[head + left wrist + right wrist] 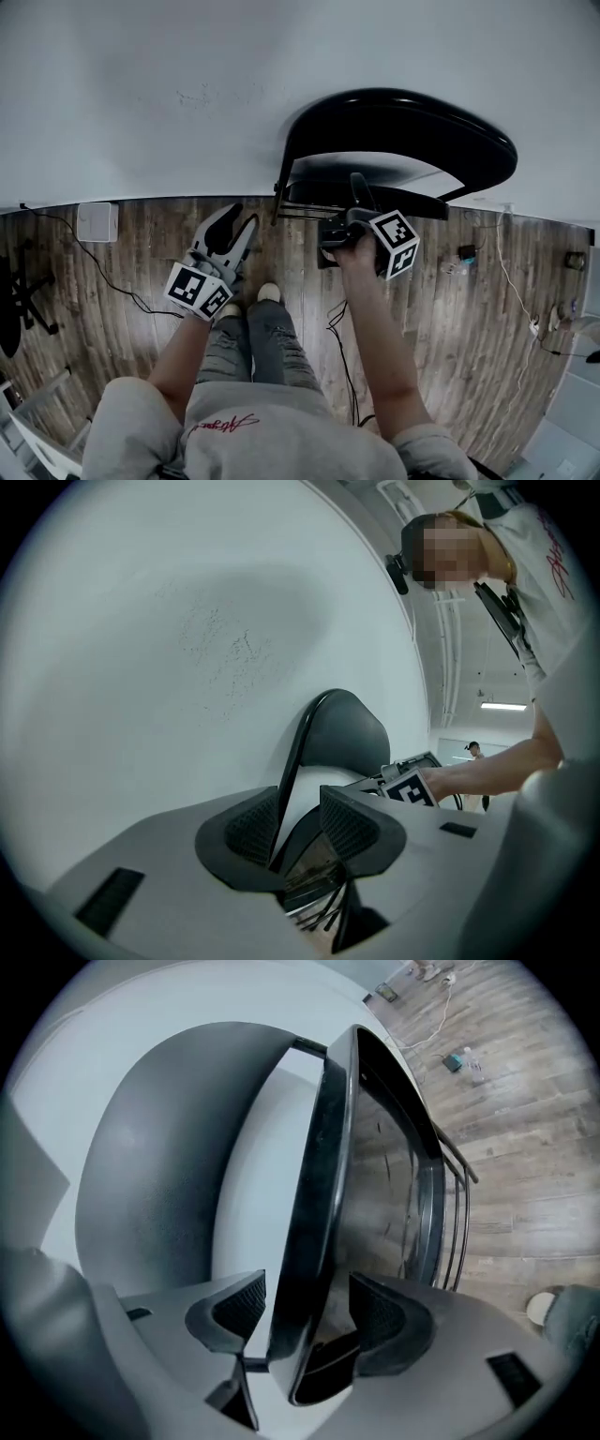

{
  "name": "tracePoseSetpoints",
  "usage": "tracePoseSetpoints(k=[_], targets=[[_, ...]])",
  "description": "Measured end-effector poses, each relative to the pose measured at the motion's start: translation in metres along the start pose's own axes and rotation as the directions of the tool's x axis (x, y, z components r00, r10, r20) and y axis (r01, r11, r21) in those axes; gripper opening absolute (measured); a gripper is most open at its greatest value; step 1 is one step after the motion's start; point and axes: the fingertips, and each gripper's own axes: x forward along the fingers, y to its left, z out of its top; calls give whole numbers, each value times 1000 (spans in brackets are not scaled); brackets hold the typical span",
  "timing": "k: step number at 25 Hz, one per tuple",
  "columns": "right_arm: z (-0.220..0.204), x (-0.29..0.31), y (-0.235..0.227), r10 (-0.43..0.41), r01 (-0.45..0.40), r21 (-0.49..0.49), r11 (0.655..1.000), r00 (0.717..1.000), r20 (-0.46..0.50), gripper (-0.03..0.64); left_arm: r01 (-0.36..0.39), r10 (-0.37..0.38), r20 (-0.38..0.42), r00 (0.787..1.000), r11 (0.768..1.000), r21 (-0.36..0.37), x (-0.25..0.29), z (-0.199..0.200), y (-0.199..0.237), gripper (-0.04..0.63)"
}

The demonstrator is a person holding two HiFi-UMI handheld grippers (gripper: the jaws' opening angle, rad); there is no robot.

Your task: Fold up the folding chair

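Though head view hides this, right gripper (pixel 305 1314) straddles chair (pixel 325 1162) (unclamped).

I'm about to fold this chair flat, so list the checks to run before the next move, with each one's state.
1. Jaws of the right gripper astride the black folding chair edge: ok.
2. Those jaws closed on it: not ok, gap beside one pad.
3. Jaws of the left gripper on the thin black frame tube: not ok, apart and short of it in the head view.
4. Pale shoes clear of the chair: ok.
5. Black cable on the wooden floor clear: cannot tell.
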Motion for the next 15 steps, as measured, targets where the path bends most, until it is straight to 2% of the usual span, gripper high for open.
tracePoseSetpoints(k=[3, 6, 8, 9, 10, 11, 12, 13, 14, 15], targets=[[-18, -24, -7, 24, -24, -49, 999, 1000, 8, 258, 1, 0, -5, 1000, 1000, 20, -6, 3, -5, 133], [-15, -54, -9, 63, -50, -145, 988, 994, 86, 258, -9, 9, 15, 1000, 999, 45, -9, 11, -11, 133], [-8, -78, 6, 129, -85, -272, 959, 981, 147, 256, -8, 5, 44, 999, 998, 56, -14, 22, -17, 134], [-6, -93, 21, 202, -130, -371, 920, 966, 164, 256, 1, -5, 62, 998, 998, 60, -17, 29, -22, 133], [-7, -109, 42, 308, -195, -494, 847, 938, 158, 255, 16, -21, 80, 997, 998, 62, -19, 37, -29, 133], [-12, -129, 65, 428, -266, -620, 738, 895, 124, 256, 36, -42, 98, 994, 997, 64, -23, 45, -37, 133], [-19, -150, 86, 534, -322, -724, 610, 842, 75, 255, 60, -67, 114, 991, 996, 67, -27, 53, -48, 135], [-28, -171, 102, 608, -353, -795, 494, 793, 26, 255, 87, -96, 127, 987, 993, 73, -34, 61, -59, 135], [-36, -192, 115, 654, -363, -839, 405, 756, -11, 255, 117, -127, 140, 982, 990, 82, -42, 69, -71, 133], [-46, -212, 124, 682, -360, -869, 340, 731, -36, 255, 144, -157, 154, 975, 985, 91, -52, 79, -84, 133]])
